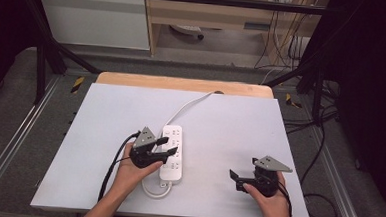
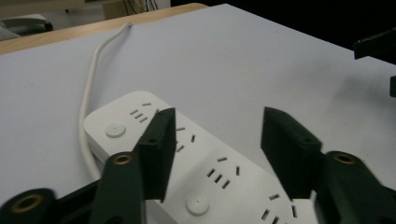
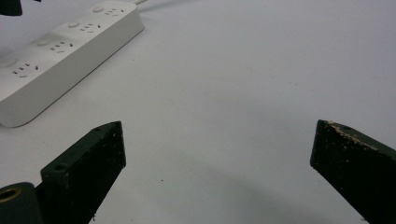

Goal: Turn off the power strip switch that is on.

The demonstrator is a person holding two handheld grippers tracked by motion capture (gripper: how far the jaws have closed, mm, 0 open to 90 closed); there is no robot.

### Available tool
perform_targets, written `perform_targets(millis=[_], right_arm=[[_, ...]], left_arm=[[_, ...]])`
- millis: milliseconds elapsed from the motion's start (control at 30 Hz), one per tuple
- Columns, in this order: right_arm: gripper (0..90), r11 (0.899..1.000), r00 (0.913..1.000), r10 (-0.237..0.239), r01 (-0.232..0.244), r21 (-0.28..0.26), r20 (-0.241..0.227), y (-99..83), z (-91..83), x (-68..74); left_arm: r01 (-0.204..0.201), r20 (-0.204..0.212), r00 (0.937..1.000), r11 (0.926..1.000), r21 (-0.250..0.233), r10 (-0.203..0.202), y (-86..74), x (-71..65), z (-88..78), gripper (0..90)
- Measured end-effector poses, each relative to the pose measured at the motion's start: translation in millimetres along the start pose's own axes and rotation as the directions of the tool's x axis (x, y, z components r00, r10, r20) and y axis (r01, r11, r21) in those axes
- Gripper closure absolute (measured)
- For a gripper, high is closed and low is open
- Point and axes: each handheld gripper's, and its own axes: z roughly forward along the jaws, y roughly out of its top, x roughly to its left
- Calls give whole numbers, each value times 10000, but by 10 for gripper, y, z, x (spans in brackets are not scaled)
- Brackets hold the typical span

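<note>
A white power strip [image 1: 172, 152] lies on the white table top [image 1: 219, 135], near the middle, with its long side running away from the person. Its white cord [image 1: 188, 107] leaves the far end and goes to the far edge of the table; another loop of cord [image 1: 151, 190] curls at the near end.

The left claw [image 1: 168, 145] is held by the left hand [image 1: 132, 173] just beside the left side of the strip. Its 2 jaws stand apart and reach over the strip's middle. In the left gripper view the power strip [image 2: 187, 168] lies directly under and between the jaws, with its slots and 2 round buttons in sight. Whether the jaws touch the strip, one cannot tell. The cord [image 2: 91, 93] runs away ahead of the claw, to the left.

The right claw [image 1: 236, 181] is held by the right hand [image 1: 271, 200], well apart from the strip, to its right. Its jaws are wide apart and hold nothing, with bare table top [image 3: 233, 93] between them. In the right gripper view the power strip [image 3: 65, 51] lies ahead of this claw and to its left. The jaws point toward the strip.
</note>
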Motion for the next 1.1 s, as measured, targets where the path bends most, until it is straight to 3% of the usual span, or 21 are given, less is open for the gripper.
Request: perform_targets(millis=[33,100,300,467,667,800,1000,1100], right_arm=[[40,10000,10000,-11,11,9,-3,0,1,0],[40,10000,10000,-16,16,42,-5,1,3,4],[39,10000,10000,-44,44,-60,10,9,-11,-6],[38,10000,10000,18,-19,-48,-37,9,7,-18],[34,9999,10000,-14,13,-109,-84,15,-4,-15],[25,9999,10000,18,-19,-145,-39,17,-2,-17],[25,9998,9999,113,-113,-182,-2,20,-13,-30],[23,9998,10000,50,-49,-189,39,15,-13,-32]], left_arm=[[97,-79,9999,10000,-18,-98,5,3,4,367],[663,52,9978,9976,-201,-662,21,25,2,305],[644,-196,9977,9973,-354,-651,96,38,-9,119],[461,-683,9966,9989,-17,-461,119,-9,48,113],[244,-611,9978,9997,78,-238,144,-35,74,70],[388,-915,9950,9992,-81,-394,181,-8,40,55],[547,-812,9950,9978,-384,-576,252,52,-86,55],[602,-983,9931,9972,-448,-644,284,100,-161,55]])
